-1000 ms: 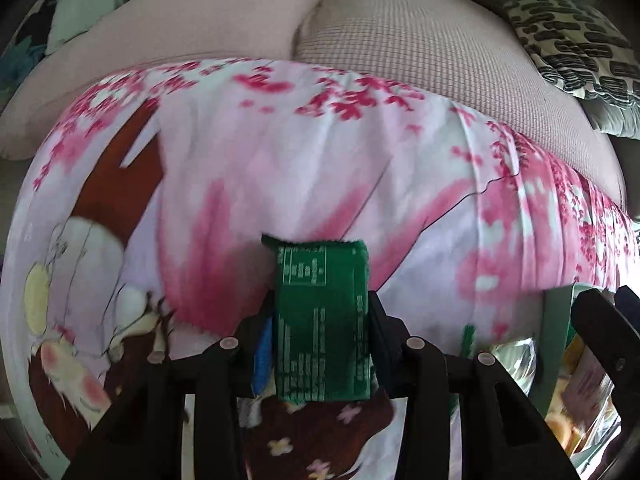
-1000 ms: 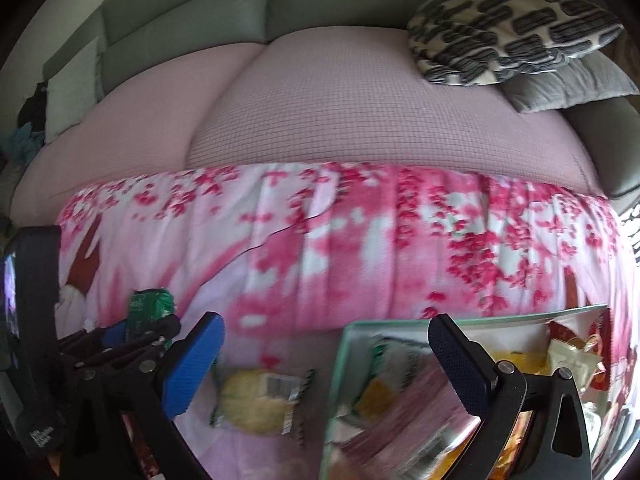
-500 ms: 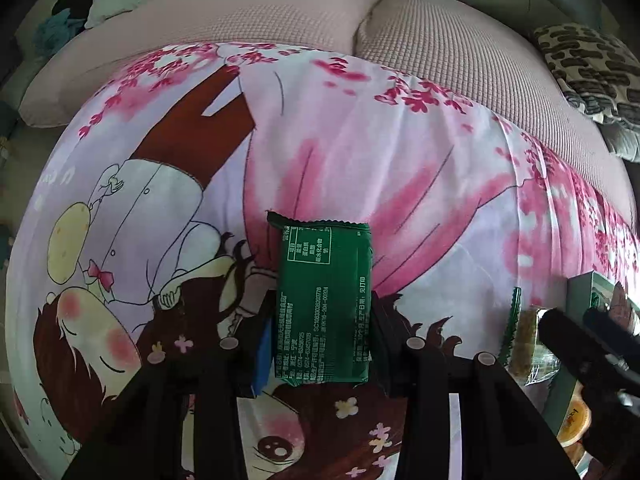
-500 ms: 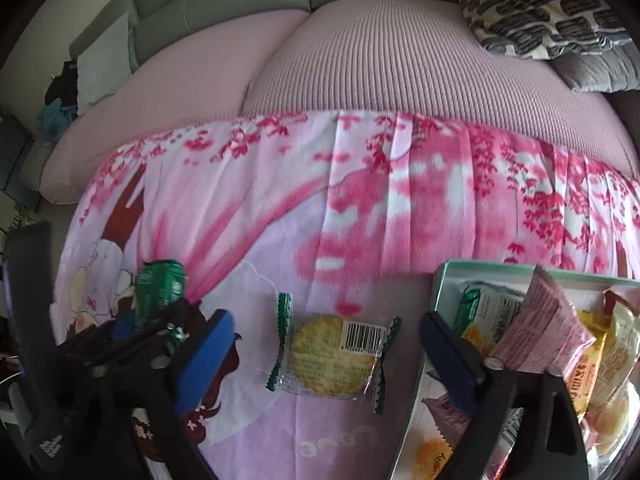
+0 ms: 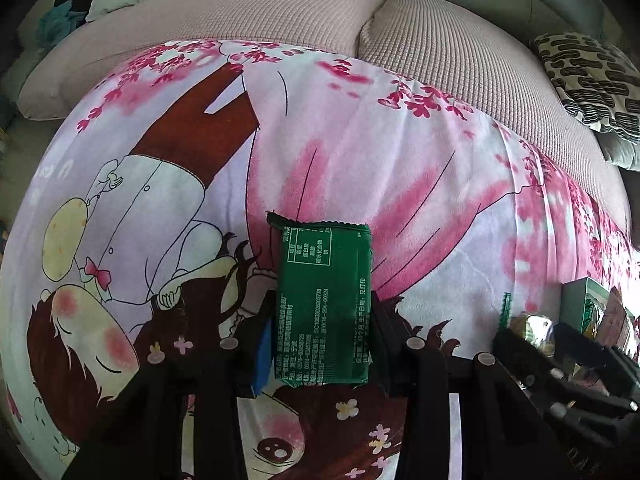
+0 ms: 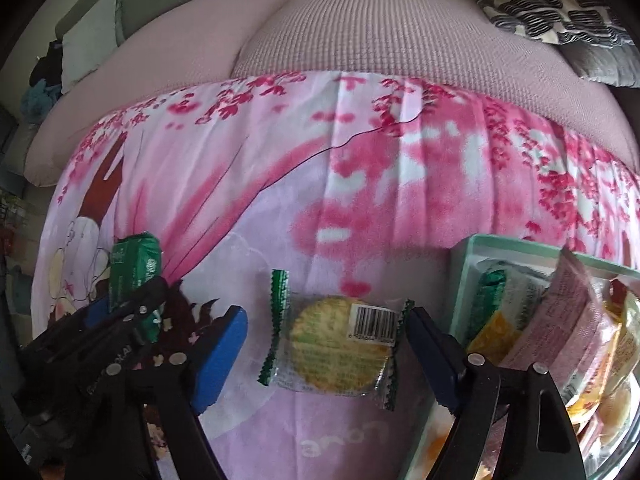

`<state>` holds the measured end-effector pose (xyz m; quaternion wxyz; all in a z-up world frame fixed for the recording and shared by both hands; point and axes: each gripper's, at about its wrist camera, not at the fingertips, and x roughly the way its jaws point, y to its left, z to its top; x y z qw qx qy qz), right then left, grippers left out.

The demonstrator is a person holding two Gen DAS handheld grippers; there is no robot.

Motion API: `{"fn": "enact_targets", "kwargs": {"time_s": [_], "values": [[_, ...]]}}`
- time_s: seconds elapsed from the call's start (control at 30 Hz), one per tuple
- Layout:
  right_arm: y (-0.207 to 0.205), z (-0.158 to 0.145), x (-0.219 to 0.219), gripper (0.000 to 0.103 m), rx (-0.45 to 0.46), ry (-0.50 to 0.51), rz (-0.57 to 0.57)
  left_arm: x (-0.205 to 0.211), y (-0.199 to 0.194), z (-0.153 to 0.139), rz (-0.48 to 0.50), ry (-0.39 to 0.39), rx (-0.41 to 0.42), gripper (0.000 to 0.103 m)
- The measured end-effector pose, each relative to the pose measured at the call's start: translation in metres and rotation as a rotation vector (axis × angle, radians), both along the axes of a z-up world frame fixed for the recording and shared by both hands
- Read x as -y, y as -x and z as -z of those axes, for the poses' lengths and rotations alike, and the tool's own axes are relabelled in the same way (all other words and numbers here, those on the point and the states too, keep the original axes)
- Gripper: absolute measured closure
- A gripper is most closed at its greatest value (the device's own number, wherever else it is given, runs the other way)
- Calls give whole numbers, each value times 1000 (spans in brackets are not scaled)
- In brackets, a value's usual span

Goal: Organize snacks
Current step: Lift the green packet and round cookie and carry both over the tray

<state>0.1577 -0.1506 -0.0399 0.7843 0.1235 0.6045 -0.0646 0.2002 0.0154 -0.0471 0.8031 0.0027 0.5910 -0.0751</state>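
The left tongs [image 5: 322, 344] are pointing steeply down over a pink cherry-blossom cartoon-print cloth [image 5: 400, 184] that is covering the bench, and they are pinching a flat dark green foil snack packet with white printed text [image 5: 324, 304] between their two black fingers, one of which is showing a blue pad [image 5: 263, 354] pressed against the packet's left edge. The packet is standing up out of the narrow gap, its crimped top edge clear of the fingers. In the right wrist view the same green packet [image 6: 134, 272] is showing at the left, gripped in the left tongs [image 6: 132, 308]. The right tongs [image 6: 326, 354] are closing, yet they are still standing spread on either side of a round yellow cracker in a clear wrapper with green crimped ends and a barcode [image 6: 336, 346]; the cracker is lying flat on the cloth between the blue pads [image 6: 220, 360], with the right finger just at the wrapper's end and the left pad apart from it. Just to the right, a pale green rectangular tray [image 6: 464, 280] is resting on the cloth and is holding a heap of mixed snack packets [image 6: 560, 328]. Beyond the cloth, a pink textured sofa cushion [image 6: 360, 32] is lying.
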Motion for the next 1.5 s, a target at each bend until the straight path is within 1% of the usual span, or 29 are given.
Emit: {"fn": "enact_targets", "kwargs": {"time_s": [0.1,0.17,0.27,0.37,0.5,0.57,0.67,0.73,0.8,0.9,0.97,1.2,1.37,1.5], "values": [[-2,4,-5,22,-11,9,-6,-3,-2,3,-1,8,-1,60],[-2,8,-7,22,-24,18,-6,-3,-1,-1,-1,8,0,60],[-2,17,-10,22,-48,45,-5,-3,-1,1,2,-2,4,60],[-3,21,-13,23,-43,71,-5,0,-1,2,3,-9,9,60],[-3,25,-24,23,-25,140,-27,4,0,4,11,-32,25,60],[-1,26,-25,23,-12,149,-25,6,2,3,19,-49,36,61],[4,24,-29,29,2,161,-20,7,4,1,21,-51,39,61],[9,21,-35,40,14,170,-25,6,6,1,20,-40,32,61],[12,17,-37,43,17,176,-22,6,9,-2,22,-34,27,61],[22,11,-38,43,32,171,-5,6,16,-7,22,-11,22,61],[29,1,-41,43,54,169,1,6,22,-11,23,-9,27,61],[61,-36,-39,43,152,178,27,0,45,-41,20,5,81,61],[91,-49,-30,43,205,166,77,0,64,-58,34,18,110,61],[113,-55,-23,43,242,159,115,12,78,-70,70,53,131,61]]}}
